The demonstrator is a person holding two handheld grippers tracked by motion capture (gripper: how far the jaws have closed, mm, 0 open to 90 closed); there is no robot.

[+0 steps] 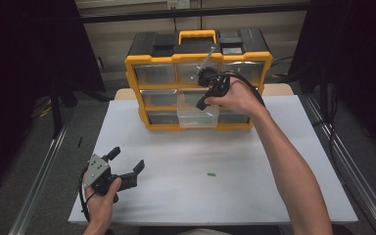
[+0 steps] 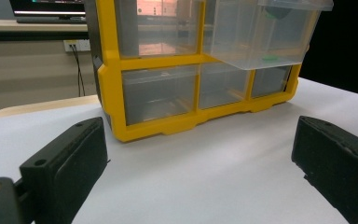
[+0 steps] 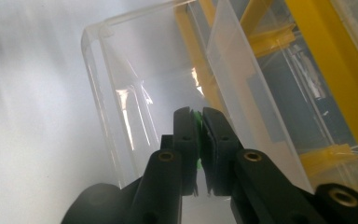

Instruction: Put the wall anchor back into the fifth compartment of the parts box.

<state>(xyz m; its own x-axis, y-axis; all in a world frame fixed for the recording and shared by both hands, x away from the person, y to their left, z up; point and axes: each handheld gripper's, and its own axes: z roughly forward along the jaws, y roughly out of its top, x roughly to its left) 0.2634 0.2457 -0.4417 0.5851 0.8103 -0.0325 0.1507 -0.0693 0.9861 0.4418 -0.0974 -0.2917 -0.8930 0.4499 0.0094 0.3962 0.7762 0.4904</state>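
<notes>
The small green piece [image 3: 196, 117] is a thin, flat bit of bright green material, and just its edge shows between the two black jaws of the right hand-held gripper [image 3: 196, 122]. The jaws are almost closed and pinch it from both sides. They have been opening a very little just now, but the piece is between the pads. It hangs directly above the open mouth of the clear drawer [image 3: 121, 93], which is pulled out from the middle row of the yellow and black organizer [image 1: 198, 58]. In the left gripper view, another green piece [image 2: 270, 59] already lies on the bottom of this drawer [image 2: 261, 42]. A third green piece [image 1: 211, 174] lies alone on the white desk [image 1: 274, 161], well apart from the organizer.

In the high view, the person's right arm reaches forward across the desk, and the right hand [image 1: 237, 98] holds its gripper [image 1: 201, 104] over the drawer [image 1: 197, 113] with the jaws pointing down and a little toward the organizer. The wrist is raised higher than the drawer rim.

The left hand [image 1: 103, 196] rests near the front left corner of the desk. The left hand-held gripper [image 1: 126, 161] lies low, near the surface, with its jaws spread wide and nothing between them. They point toward the organizer [image 2: 158, 126].
</notes>
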